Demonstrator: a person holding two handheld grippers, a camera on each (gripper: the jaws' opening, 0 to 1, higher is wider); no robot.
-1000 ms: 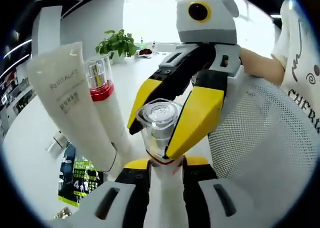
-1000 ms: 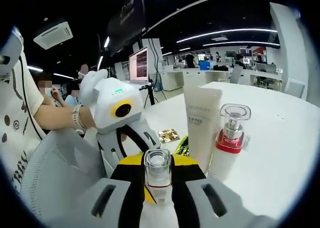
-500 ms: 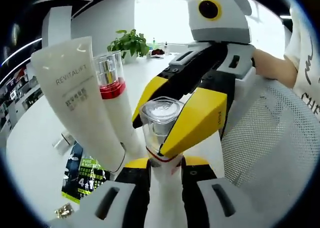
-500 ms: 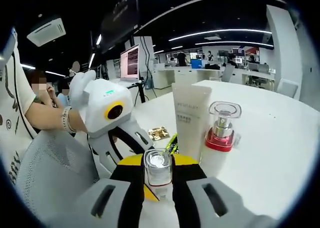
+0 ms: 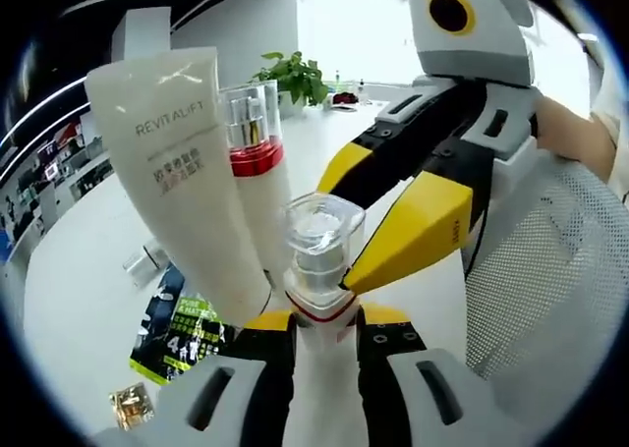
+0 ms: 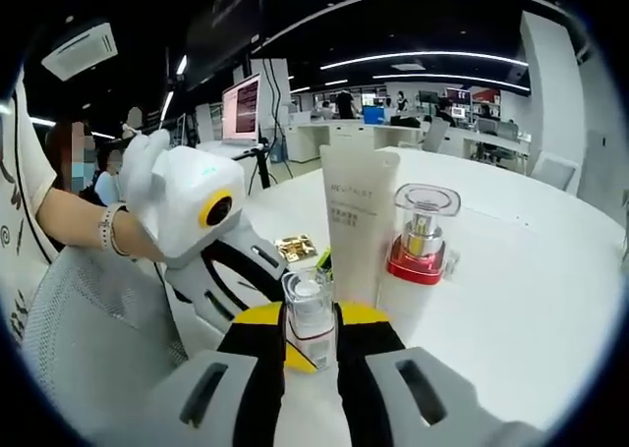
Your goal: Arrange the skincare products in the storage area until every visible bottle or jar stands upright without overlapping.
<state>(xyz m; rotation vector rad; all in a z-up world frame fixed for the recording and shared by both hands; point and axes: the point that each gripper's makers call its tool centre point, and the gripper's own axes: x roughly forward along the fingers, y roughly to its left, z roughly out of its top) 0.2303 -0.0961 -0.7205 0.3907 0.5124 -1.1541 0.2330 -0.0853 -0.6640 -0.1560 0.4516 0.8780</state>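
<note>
**A:** so where are we at with the small pump bottle (image 5: 319, 246)?

**B:** we've got both claws on it. In the left gripper view our left gripper (image 5: 324, 321) is pinched on the white body, right under the red band, and the right gripper (image 5: 364, 226) comes in from the far right with its yellow jaws clamped on either side of the clear cap. The right gripper view shows the same bottle (image 6: 309, 312) squeezed between that gripper's jaws, upright.

**A:** and the rest?

**B:** the white tube (image 6: 355, 226) and the taller red-collared pump bottle (image 6: 417, 252) stand upright on the white table (image 6: 511, 290), side by side, just beyond the held bottle. A green leaflet (image 5: 177, 337) lies on the table near the tube.
</note>
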